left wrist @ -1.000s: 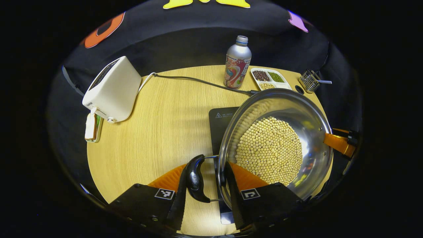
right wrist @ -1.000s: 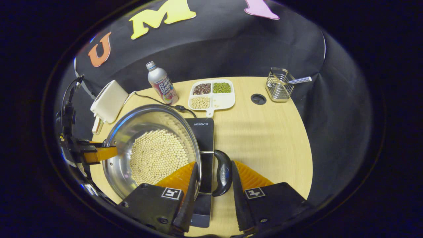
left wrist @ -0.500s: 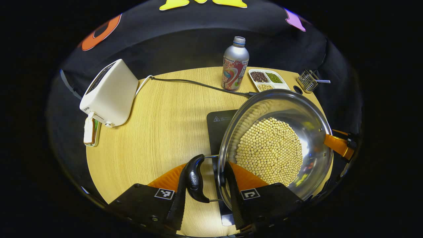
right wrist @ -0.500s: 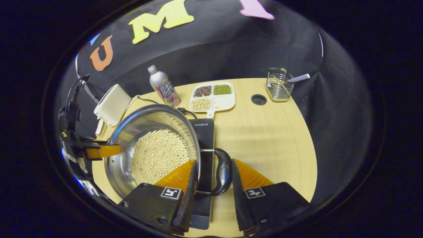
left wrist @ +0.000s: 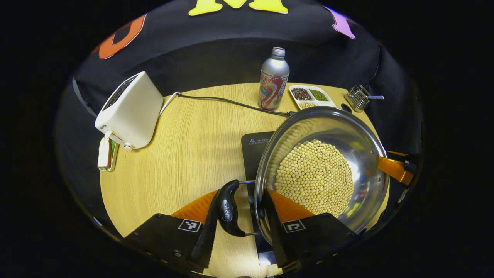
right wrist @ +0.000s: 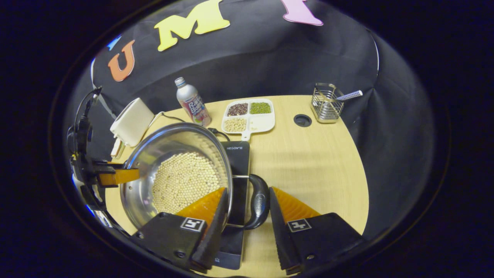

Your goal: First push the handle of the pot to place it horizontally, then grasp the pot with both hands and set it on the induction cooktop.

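Note:
A steel pot [left wrist: 320, 170] full of pale beans hangs over the black induction cooktop [left wrist: 256, 148]; whether its base touches the cooktop is hidden. My left gripper [left wrist: 240, 197] is shut on the pot's black side handle [left wrist: 228, 208], one finger outside the handle and the other inside the rim. In the right gripper view the pot [right wrist: 181, 173] covers the cooktop's [right wrist: 236, 154] left part. My right gripper [right wrist: 247, 190] is shut the same way on the opposite handle [right wrist: 259, 200]. Each view also shows the other gripper's finger at the far rim.
On the round wooden table [left wrist: 185, 154] stand a white toaster [left wrist: 129, 110] at the left, a bottle [left wrist: 273, 83], a divided tray of beans [left wrist: 310, 96] and a wire basket [left wrist: 359, 98] at the back. The cooktop's cable [left wrist: 231, 102] crosses the table.
Both grippers and the pot have shifted slightly together, so the cooktop and the things at the back sit a little lower in view. Both grips on the handles are unchanged.

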Demonstrator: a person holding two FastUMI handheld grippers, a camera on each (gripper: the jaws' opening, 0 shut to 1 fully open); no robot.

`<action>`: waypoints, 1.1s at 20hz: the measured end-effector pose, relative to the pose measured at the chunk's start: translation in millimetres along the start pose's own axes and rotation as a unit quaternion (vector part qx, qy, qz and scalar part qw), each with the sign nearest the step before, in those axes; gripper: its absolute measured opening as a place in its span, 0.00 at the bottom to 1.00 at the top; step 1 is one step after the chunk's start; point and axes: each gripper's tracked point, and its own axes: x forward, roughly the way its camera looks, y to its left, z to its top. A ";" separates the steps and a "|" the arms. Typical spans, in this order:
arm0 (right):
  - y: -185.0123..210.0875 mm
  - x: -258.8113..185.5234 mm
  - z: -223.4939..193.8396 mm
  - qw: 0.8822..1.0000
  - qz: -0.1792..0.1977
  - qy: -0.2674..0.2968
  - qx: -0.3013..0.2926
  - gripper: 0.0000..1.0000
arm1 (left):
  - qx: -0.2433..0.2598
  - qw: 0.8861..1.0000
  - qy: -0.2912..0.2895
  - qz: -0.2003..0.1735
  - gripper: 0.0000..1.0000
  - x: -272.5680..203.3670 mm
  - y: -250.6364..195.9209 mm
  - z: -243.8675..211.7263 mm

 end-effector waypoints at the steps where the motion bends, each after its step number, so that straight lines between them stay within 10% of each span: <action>1: 3.5 -0.9 0.1 1.000 0.003 -0.011 0.007 0.77 | -0.004 1.000 -0.007 0.002 0.65 -2.8 1.3 -0.7; 3: 0.3 -8.3 4.0 0.999 0.000 -0.032 0.007 0.77 | 0.000 0.999 -0.043 0.025 1.00 -15.6 8.9 -3.5; 22: 47.1 -121.5 -7.3 0.981 -0.034 -0.155 -0.109 0.80 | -0.042 0.973 -0.223 0.045 0.97 -146.9 18.5 -18.3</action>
